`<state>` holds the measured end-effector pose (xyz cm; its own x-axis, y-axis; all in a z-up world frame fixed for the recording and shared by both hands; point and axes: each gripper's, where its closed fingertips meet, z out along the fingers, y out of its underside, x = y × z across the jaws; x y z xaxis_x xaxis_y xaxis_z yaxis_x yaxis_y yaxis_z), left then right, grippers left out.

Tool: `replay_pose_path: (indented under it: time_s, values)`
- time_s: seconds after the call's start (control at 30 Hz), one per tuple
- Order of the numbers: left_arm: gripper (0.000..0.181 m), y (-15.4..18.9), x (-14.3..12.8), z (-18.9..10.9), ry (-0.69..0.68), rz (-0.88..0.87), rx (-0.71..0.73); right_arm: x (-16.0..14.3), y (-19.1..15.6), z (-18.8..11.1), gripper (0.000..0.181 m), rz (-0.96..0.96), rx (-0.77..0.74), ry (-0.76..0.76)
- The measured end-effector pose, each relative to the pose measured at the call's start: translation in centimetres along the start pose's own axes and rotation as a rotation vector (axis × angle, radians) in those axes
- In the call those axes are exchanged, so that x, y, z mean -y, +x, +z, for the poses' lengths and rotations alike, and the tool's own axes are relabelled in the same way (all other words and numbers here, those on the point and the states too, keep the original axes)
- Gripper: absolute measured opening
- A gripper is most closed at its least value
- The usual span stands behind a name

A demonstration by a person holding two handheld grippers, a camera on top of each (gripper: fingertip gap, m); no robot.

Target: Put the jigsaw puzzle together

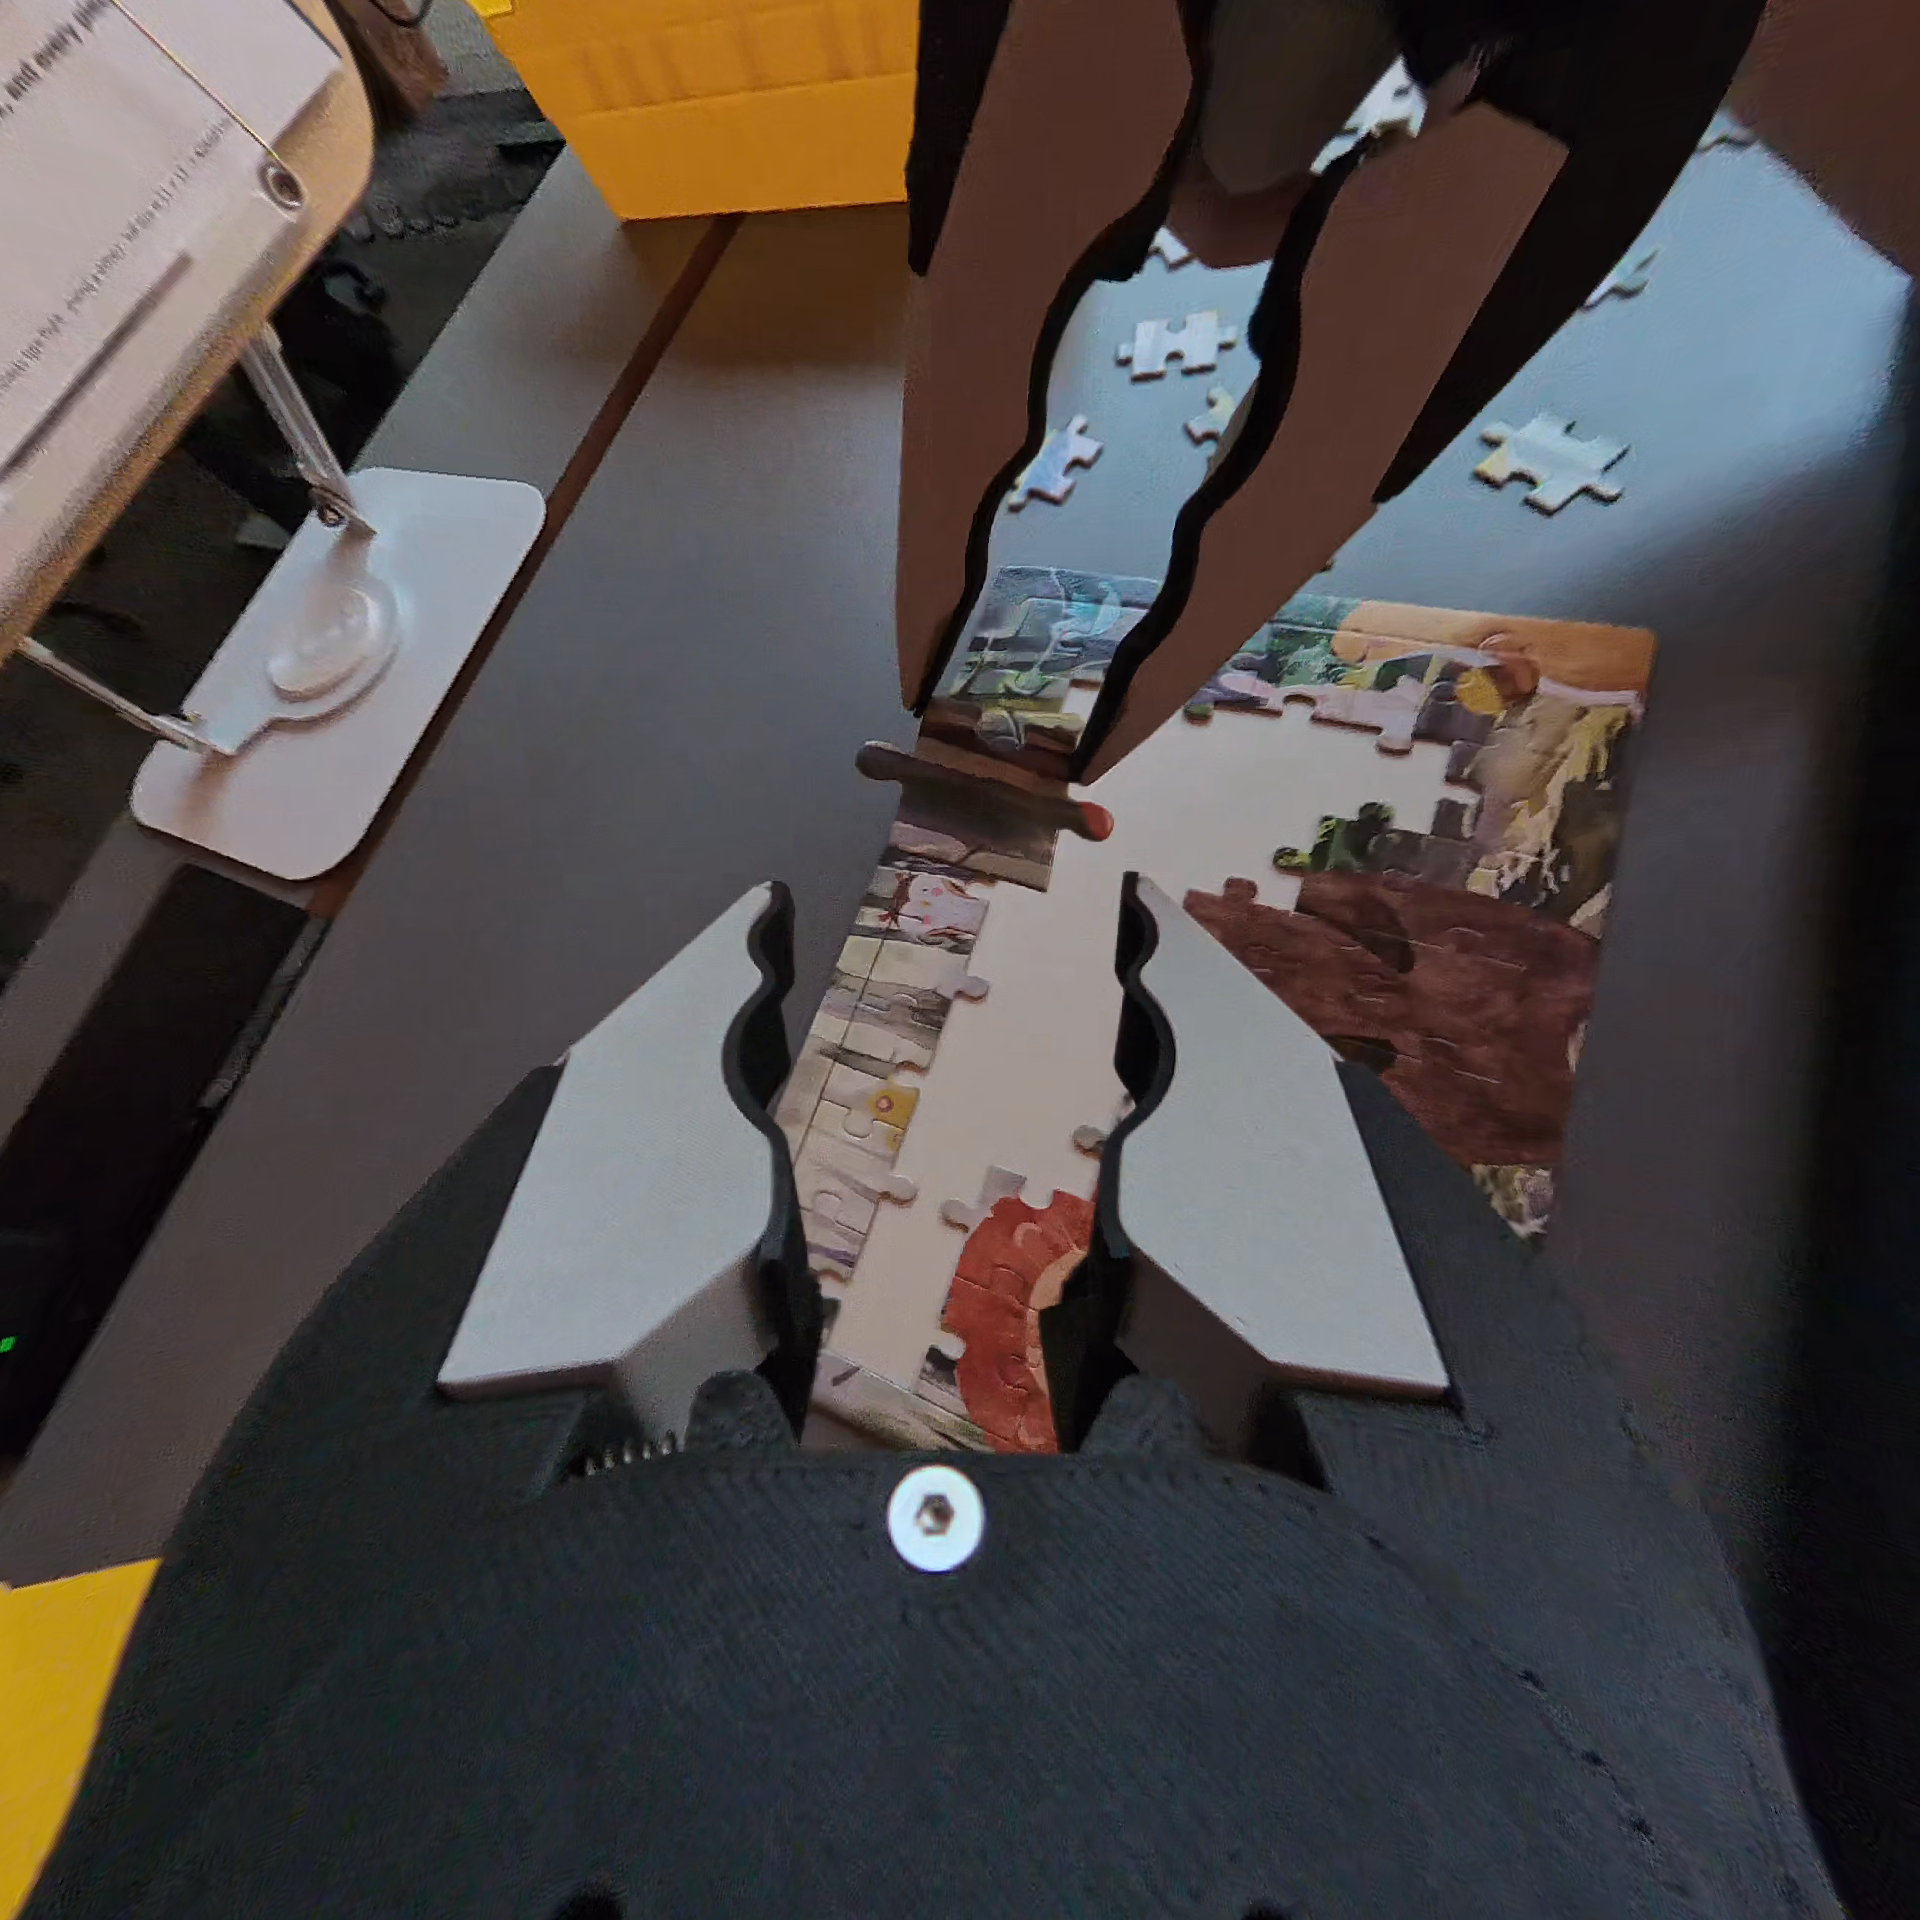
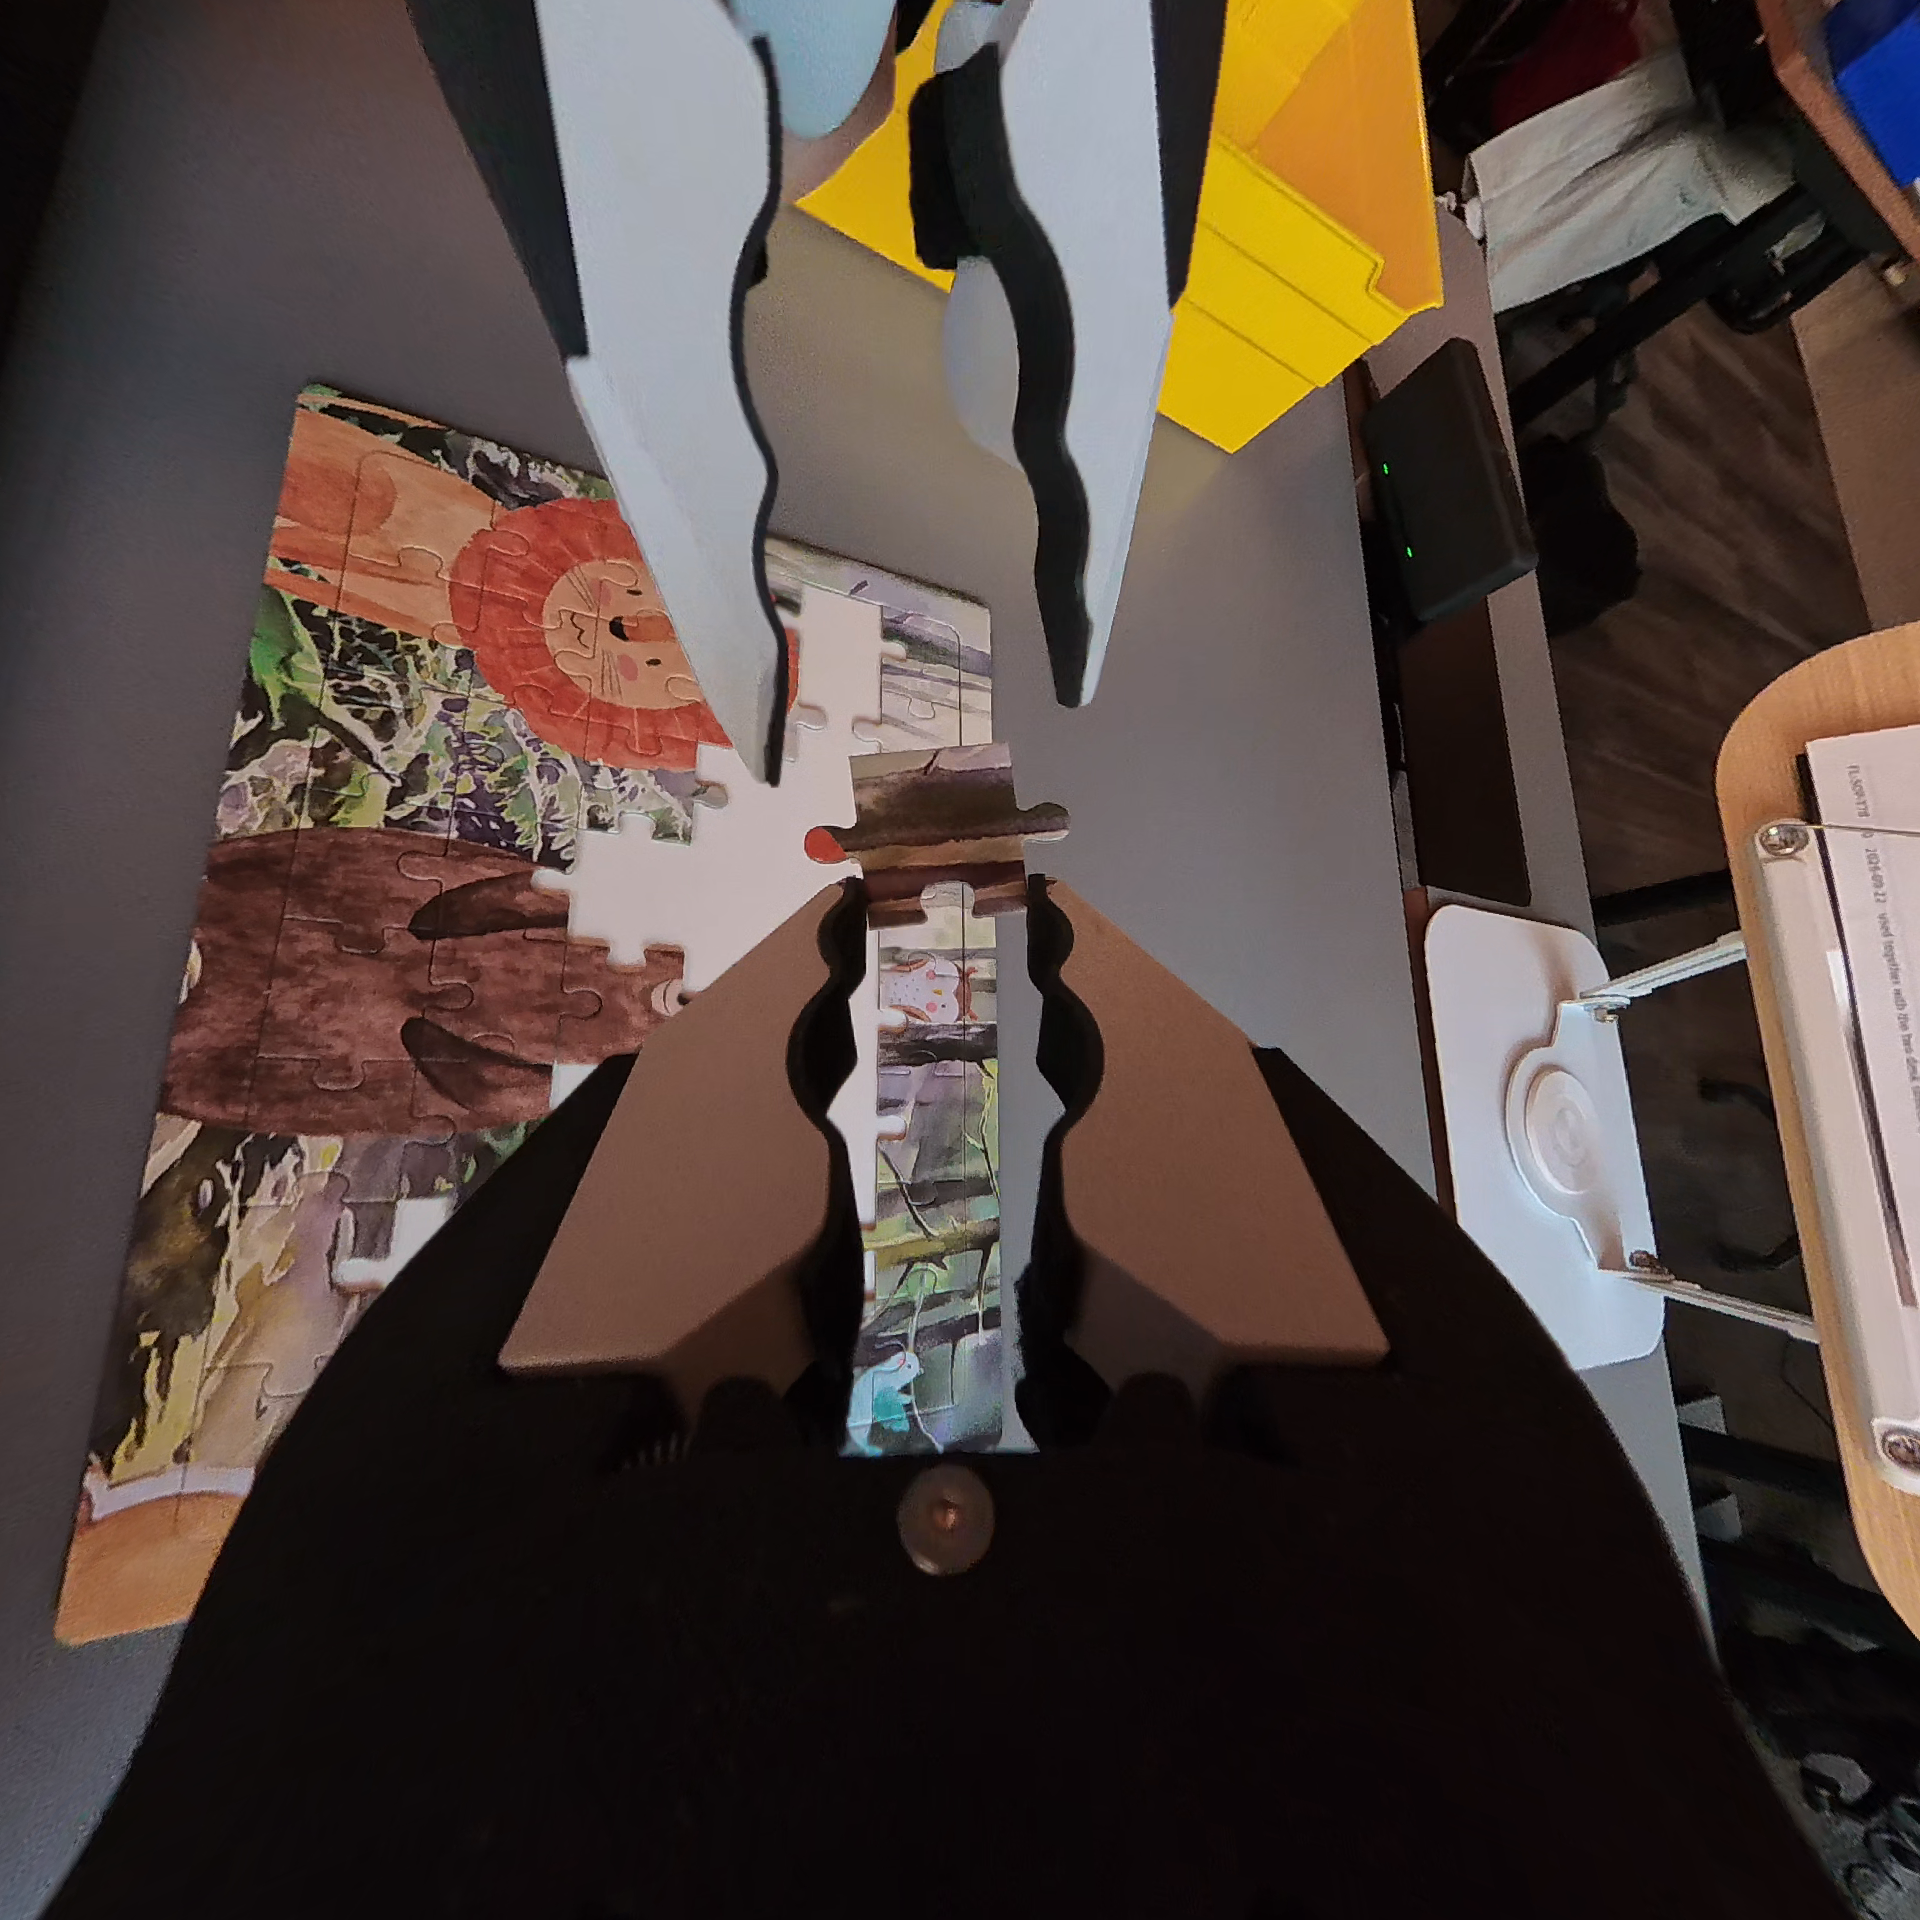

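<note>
Flat on the grey table (image 1: 644,644) lies the half-built jigsaw puzzle (image 2: 395,935). Both grippers are spread, holding nothing: left gripper (image 1: 951,894) and right gripper (image 2: 940,883) face each other (tips apart), with a brown loose piece (image 2: 940,821) between them.

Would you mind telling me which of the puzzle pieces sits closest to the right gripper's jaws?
The brown piece with the red tab, lying askew across the puzzle's edge just ahead of the right gripper. The loose pieces lie on the table beyond the puzzle.
</note>
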<state>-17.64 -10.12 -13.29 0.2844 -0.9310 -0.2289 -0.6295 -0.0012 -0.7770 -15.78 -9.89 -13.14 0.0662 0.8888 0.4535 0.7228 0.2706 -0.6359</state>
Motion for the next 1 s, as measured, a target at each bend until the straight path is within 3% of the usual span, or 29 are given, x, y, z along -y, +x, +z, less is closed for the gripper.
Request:
replay_pose_path:
  time_s: [0.1,0.23,0.47,0.63,0.83,0.9,1.0]
  values:
    - [0.056,0.6,0.2,0.4,-0.038,0.056,0.029,-0.2,0.0,-0.6,0.030,-0.011,0.003,-0.006]
    - [0.032,1.2,0.0,0.6,-0.073,0.138,0.051,-0.3,-0.4,-1.0,0.030,-0.018,0.033,-0.005]
    - [0.043,1.4,-0.6,1.1,-0.127,0.186,0.078,-0.2,-1.3,-0.5,0.030,-0.052,0.061,-0.026]
    - [0.031,2.0,-0.9,1.4,-0.152,0.223,0.056,-0.4,-1.8,0.4,0.030,-0.076,0.071,-0.052]
    - [0.031,1.9,-1.5,1.5,-0.194,0.243,0.068,-0.5,-1.7,0.8,0.032,-0.085,0.053,-0.049]
    - [0.031,1.4,-2.3,1.1,-0.223,0.255,0.072,-0.4,-1.1,0.6,0.046,-0.077,0.021,-0.036]
    - [0.030,0.3,-5.5,-0.2,-0.355,0.267,0.023,-0.9,-0.2,-0.3,0.045,-0.038,0.015,-0.032]
